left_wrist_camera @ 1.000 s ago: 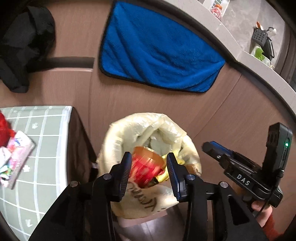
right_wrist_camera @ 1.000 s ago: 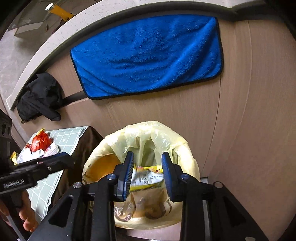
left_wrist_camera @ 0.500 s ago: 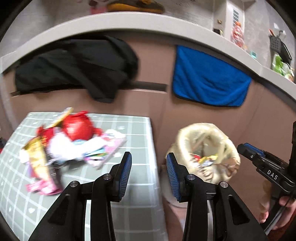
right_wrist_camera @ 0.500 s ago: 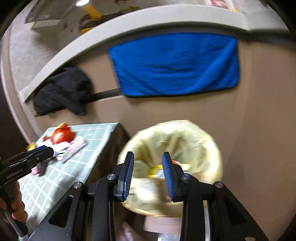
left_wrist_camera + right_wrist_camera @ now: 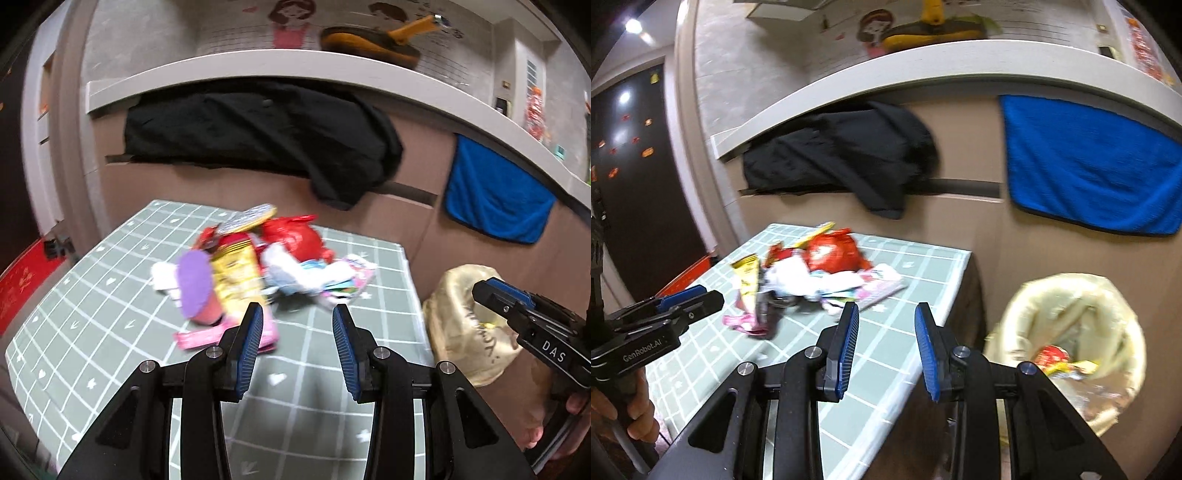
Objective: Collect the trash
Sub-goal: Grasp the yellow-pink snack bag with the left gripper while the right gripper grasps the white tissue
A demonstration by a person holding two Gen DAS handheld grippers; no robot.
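Left wrist view looks forward and down along its own fingers from just above the near edge of the green checked table (image 5: 110, 295), facing the trash pile (image 5: 258, 258) and the far cabinet wall. Right wrist view sits further right, over the table's (image 5: 886, 332) right corner, same facing, with the lined bin (image 5: 1071, 314) close at right. Both share the pile (image 5: 820, 277), the bin (image 5: 461, 317), black garment (image 5: 258, 136) (image 5: 842, 162) and blue towel (image 5: 495, 206) (image 5: 1089, 162), and each catches the other gripper at its edge.

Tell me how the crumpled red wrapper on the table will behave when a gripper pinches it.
The red wrapper looks like thin crinkled film, so it will probably crush and flop rather than hold shape. It seems light and likely slippery. It lies on the trash pile, so neighbouring wrappers may drag along.
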